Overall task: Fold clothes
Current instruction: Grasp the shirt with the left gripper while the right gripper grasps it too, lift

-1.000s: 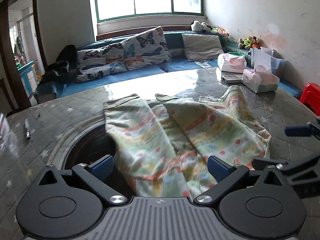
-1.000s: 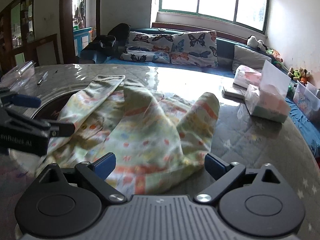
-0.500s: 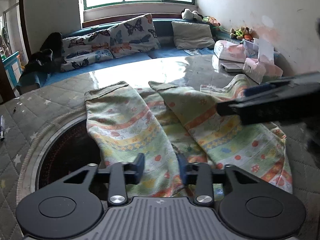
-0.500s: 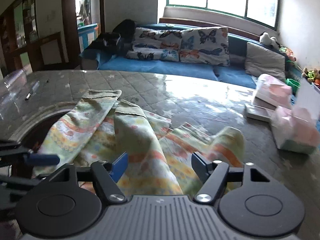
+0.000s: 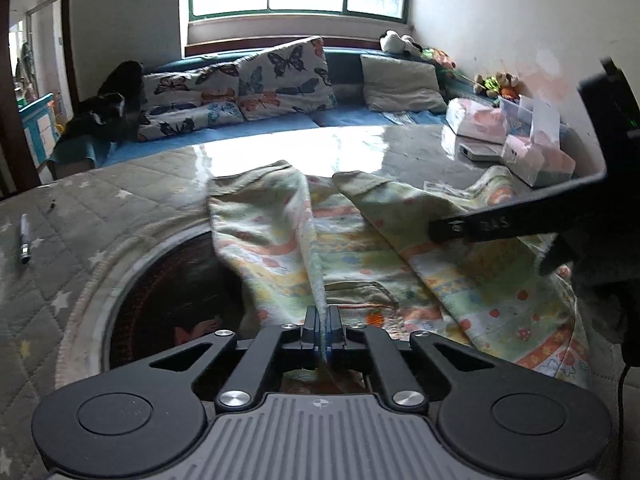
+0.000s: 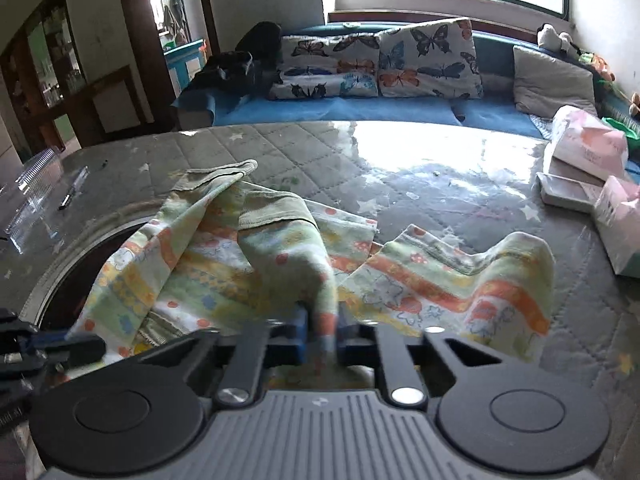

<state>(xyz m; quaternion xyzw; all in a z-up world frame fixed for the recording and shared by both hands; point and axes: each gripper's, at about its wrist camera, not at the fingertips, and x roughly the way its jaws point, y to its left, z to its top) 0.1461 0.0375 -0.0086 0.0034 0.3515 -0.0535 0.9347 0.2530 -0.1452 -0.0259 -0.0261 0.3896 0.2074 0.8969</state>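
A pastel patterned garment (image 5: 360, 240) with two long legs or sleeves lies spread on the quilted grey table. My left gripper (image 5: 321, 330) is shut on the near edge of its left leg and lifts it into a ridge. My right gripper (image 6: 321, 334) is shut on the near edge of the other leg (image 6: 296, 248), which rises as a fold. The garment (image 6: 460, 280) also bunches to the right. The right gripper's body (image 5: 520, 220) shows at the right of the left wrist view.
A dark round opening (image 5: 172, 300) sits in the table under the garment's left part. A pen (image 5: 25, 240) lies at the left. Pink tissue packs and boxes (image 6: 588, 168) stand at the right. A blue sofa with butterfly cushions (image 6: 380, 60) runs behind the table.
Both grippers went from wide open to shut on the garment's near edges. The pinched cloth now rises in folds toward each gripper.
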